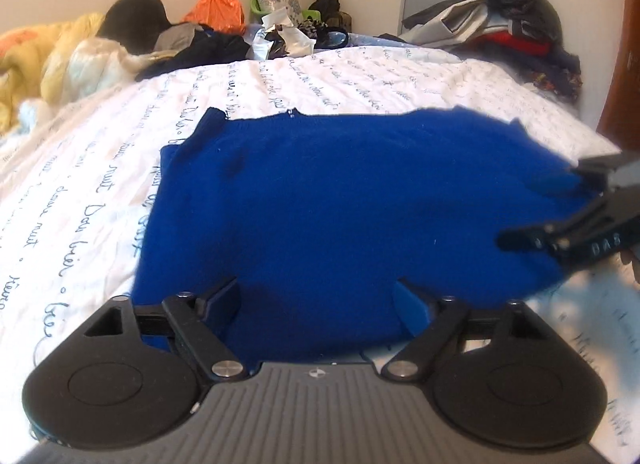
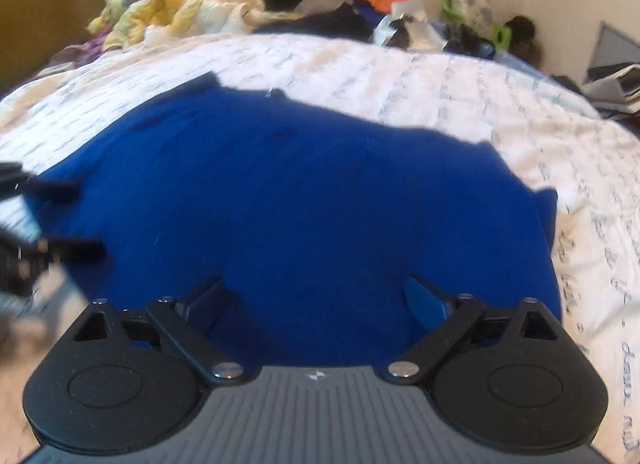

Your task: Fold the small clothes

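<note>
- Sweater (image 1: 340, 204), blue knit, lies spread on the bed sheet (image 1: 100, 168) with script print; looks already doubled over, layered edges at far left, so partly folded is my guess.
- Left gripper (image 1: 320, 304): jaws wide apart, empty, poised over the near hem, probably lined up to pinch that edge.
- Right gripper (image 2: 316, 304): jaws also apart, nothing held, over the near edge toward the other end of the garment.
- Both sit along the same long edge, likely so the hem lifts evenly for the next fold.
- Clutter pile (image 1: 248, 32) at the far side of the bed, well apart from the garment.
- Contact with fabric: cannot tell.
</note>
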Motion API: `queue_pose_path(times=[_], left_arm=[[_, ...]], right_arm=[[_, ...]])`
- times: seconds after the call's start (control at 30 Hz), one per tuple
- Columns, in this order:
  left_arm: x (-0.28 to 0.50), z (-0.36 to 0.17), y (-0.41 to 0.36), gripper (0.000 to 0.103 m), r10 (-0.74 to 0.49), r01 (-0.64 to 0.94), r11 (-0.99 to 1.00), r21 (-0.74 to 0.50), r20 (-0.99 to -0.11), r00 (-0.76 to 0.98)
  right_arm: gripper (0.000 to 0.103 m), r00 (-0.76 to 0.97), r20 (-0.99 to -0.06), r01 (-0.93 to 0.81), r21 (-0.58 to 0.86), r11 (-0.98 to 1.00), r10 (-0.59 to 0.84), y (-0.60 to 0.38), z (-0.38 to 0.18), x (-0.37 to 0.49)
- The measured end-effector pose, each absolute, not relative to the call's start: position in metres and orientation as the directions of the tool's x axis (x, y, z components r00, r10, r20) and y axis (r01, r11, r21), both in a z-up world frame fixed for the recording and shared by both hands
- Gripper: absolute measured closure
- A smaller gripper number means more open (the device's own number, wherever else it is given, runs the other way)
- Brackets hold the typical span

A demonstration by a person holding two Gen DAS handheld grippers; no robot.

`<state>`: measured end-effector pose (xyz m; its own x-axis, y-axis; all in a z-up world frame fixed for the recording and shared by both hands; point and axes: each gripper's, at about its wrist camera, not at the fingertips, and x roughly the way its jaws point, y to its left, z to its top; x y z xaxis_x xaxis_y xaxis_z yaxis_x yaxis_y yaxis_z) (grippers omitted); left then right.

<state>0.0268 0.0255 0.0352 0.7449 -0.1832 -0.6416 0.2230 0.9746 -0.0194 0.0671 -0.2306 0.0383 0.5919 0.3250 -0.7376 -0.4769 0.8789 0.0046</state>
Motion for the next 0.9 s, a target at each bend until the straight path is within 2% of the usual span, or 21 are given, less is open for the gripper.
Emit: queue_pose_path(times=[0.07, 0.17, 0.23, 0.33, 0.37, 0.4, 0.43, 0.6, 0.67, 0.77, 0.87, 0.9], left_arm=[[0.046, 0.049, 0.023, 0.022, -0.19, 0.228, 0.974, -0.016, -0.605, 0.773], [0.097, 0.063, 0.009, 0.018, -0.175, 0.233, 0.972, 0.031, -0.566, 0.806], [0.139, 0.063, 0.003, 0.018, -0.184, 0.237, 0.971, 0.012, -0.596, 0.782], [0.194, 0.046, 0.004, 0.018, -0.107, 0.172, 0.985, 0.029, -0.677, 0.728], [0.206, 0.035, 0.009, 0.01, -0.077, 0.14, 0.99, 0.032, -0.706, 0.704], [0.205, 0.03, 0.013, 0.005, -0.082, 0.136, 0.99, 0.026, -0.676, 0.732], [0.201, 0.023, 0.016, 0.0, -0.08, 0.135, 0.99, 0.035, -0.652, 0.754], [0.19, 0.024, 0.021, 0.0, -0.096, 0.129, 0.992, 0.006, -0.63, 0.771], [0.188, 0.024, 0.02, 0.0, -0.088, 0.124, 0.992, 0.014, -0.627, 0.774], [0.189, 0.024, 0.019, 0.0, -0.085, 0.121, 0.992, 0.016, -0.626, 0.775], [0.2, 0.022, 0.019, 0.0, -0.088, 0.124, 0.992, 0.013, -0.629, 0.772], [0.201, 0.022, 0.02, 0.0, -0.088, 0.124, 0.992, 0.014, -0.629, 0.772]], right_arm=[[0.006, 0.607, -0.725, -0.431, 0.045, 0.901, 0.327, -0.231, 0.058, 0.088], [0.005, 0.691, -0.64, -0.367, 0.092, 0.926, 0.337, -0.234, 0.081, 0.129], [0.005, 0.695, -0.642, -0.339, 0.104, 0.935, 0.323, -0.232, 0.08, 0.165], [0.005, 0.649, -0.723, -0.273, 0.067, 0.96, 0.235, -0.233, 0.053, 0.211], [0.001, 0.642, -0.742, -0.252, 0.035, 0.967, 0.194, -0.239, 0.039, 0.22], [0.0, 0.703, -0.675, -0.284, 0.02, 0.959, 0.222, -0.244, 0.032, 0.212], [0.0, 0.717, -0.651, -0.286, 0.051, 0.957, 0.249, -0.25, 0.03, 0.209], [0.0, 0.713, -0.657, -0.274, 0.058, 0.96, 0.243, -0.256, 0.03, 0.21], [0.0, 0.731, -0.655, -0.206, 0.056, 0.977, 0.192, -0.255, 0.037, 0.206], [0.0, 0.783, -0.599, -0.155, 0.07, 0.985, 0.166, -0.255, 0.044, 0.184], [0.0, 0.742, -0.654, -0.172, 0.021, 0.985, 0.144, -0.247, 0.025, 0.185], [0.0, 0.767, -0.618, -0.177, 0.056, 0.983, 0.173, -0.253, 0.021, 0.18]])
